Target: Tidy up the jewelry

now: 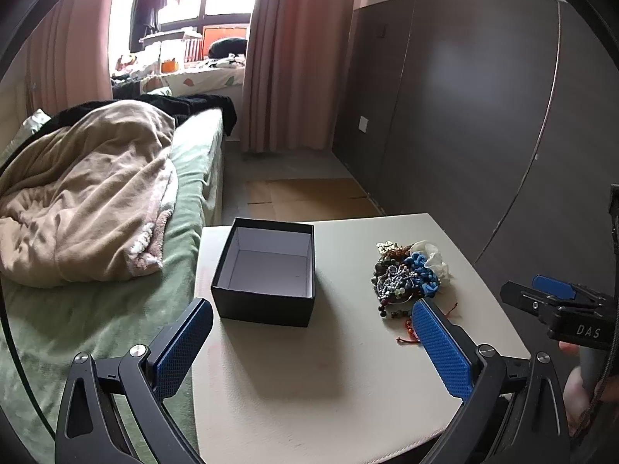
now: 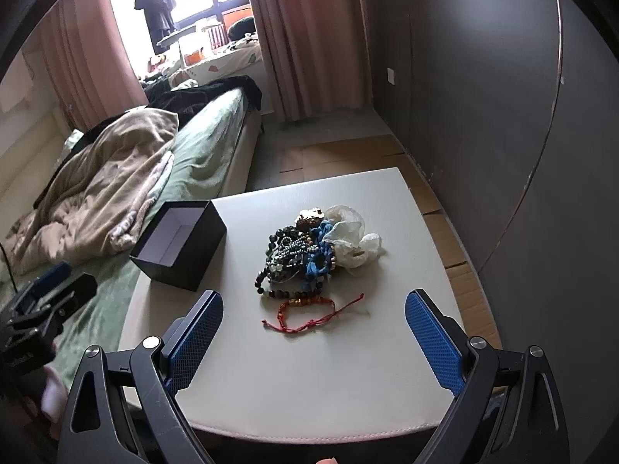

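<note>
A black open box [image 1: 267,270] with a white inside sits empty on the white table [image 1: 329,379]; it also shows in the right wrist view [image 2: 180,243]. A pile of jewelry [image 2: 298,255], beaded bracelets, blue cord and white cloth, lies at the table's middle, also in the left wrist view [image 1: 408,274]. A red string bracelet [image 2: 309,311] lies nearest my right gripper [image 2: 313,332], which is open and empty above the table's near edge. My left gripper [image 1: 311,344] is open and empty, in front of the box.
A bed [image 1: 100,309] with a beige blanket [image 1: 85,197] borders the table on the left. A dark wall [image 1: 483,116] stands to the right. Cardboard sheets [image 2: 348,154] lie on the floor beyond the table. The right gripper shows at the left wrist view's right edge [image 1: 557,301].
</note>
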`<state>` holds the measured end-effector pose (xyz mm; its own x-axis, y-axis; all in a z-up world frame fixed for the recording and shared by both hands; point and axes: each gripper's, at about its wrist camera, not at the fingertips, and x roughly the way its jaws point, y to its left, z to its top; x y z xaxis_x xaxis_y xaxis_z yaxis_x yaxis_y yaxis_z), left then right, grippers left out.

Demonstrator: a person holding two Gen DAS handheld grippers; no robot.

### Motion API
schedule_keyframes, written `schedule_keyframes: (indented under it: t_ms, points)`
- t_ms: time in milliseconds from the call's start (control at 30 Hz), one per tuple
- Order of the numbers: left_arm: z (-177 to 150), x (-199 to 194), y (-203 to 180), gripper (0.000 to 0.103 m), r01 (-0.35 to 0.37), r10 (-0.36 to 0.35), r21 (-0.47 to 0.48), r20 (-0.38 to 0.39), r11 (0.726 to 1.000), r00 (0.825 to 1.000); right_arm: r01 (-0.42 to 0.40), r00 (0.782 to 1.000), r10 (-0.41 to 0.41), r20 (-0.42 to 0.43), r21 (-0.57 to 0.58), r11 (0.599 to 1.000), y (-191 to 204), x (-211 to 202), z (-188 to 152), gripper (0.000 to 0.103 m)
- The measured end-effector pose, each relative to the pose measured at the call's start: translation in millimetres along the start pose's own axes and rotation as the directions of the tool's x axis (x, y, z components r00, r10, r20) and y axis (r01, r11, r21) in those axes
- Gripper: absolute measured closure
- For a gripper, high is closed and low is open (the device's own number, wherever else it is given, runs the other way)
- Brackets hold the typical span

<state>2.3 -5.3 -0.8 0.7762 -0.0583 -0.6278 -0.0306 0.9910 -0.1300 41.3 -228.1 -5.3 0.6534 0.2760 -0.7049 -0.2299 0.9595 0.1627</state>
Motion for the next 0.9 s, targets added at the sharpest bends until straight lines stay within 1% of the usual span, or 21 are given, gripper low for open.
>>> schedule_keyframes:
  t_ms: [400,500,600,633,767,833,900]
  points:
    - [10.2,19.6,-14.3,0.0,0.058,-0.058,-0.013,-0.014,0.998,0.998,0.003,1.0,-0.004,0.007,0.113,0.994,-29.9,6.1,14.5,0.007]
    - [11.5,26.6,-17.1,0.004,0.089,-0.089,-0.019,-0.023,0.996,0.996,-0.016,1.0,0.015,0.009,0.152,0.988,-40.5,8.4,18.1,0.007]
    - [11.2,38.0,-23.4,0.014,0.11,-0.111,-0.018,-0.046,0.994,0.993,-0.027,1.0,0.024,0.016,0.194,0.981,-49.9,10.6,21.1,0.008]
    - [11.0,41.0,-25.3,0.02,0.111,-0.111,-0.014,-0.054,0.994,0.992,-0.028,1.0,0.025,0.016,0.207,0.978,-53.3,11.7,21.8,0.01]
    - [9.3,58.0,-34.1,0.03,0.126,-0.126,-0.012,-0.09,0.992,0.988,-0.042,0.999,0.04,0.013,0.246,0.968,-63.1,18.0,25.1,0.016]
    - [8.0,65.8,-38.7,0.035,0.133,-0.133,-0.008,-0.105,0.991,0.986,-0.064,0.998,0.064,0.009,0.269,0.961,-68.2,22.4,26.3,0.02]
    - [6.3,74.0,-45.5,0.04,0.132,-0.13,0.009,-0.118,0.991,0.984,-0.101,0.994,0.106,0.002,0.3,0.948,-73.1,29.2,26.8,0.023]
